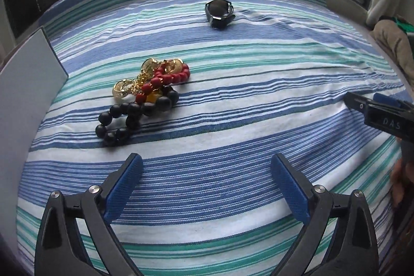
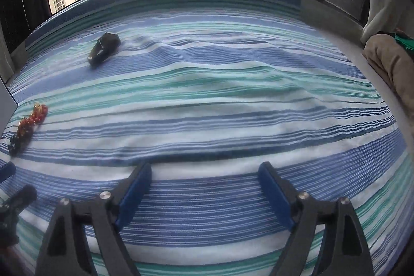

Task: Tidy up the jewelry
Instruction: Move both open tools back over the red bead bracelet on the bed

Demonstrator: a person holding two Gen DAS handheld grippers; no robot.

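Note:
A tangled heap of jewelry lies on the striped cloth (image 1: 233, 120): a black bead bracelet (image 1: 129, 115), a red bead bracelet (image 1: 165, 79) and gold rings with a chain (image 1: 124, 88). Farther back sits a black wristwatch (image 1: 219, 12). My left gripper (image 1: 207, 167) hovers open, nearer than the heap and to its right, nothing between its blue pads. In the right wrist view the heap (image 2: 26, 126) is at the far left and the watch (image 2: 103, 49) at upper left. My right gripper (image 2: 205, 176) is open over bare cloth (image 2: 220, 100); it also shows at the left view's right edge (image 1: 375, 107).
A grey flat board (image 1: 28, 84) stands at the left edge of the cloth. Folded brown fabric (image 2: 388, 61) and a green item lie at the right. A window with tower blocks is behind the far edge. The cloth is wrinkled near the watch.

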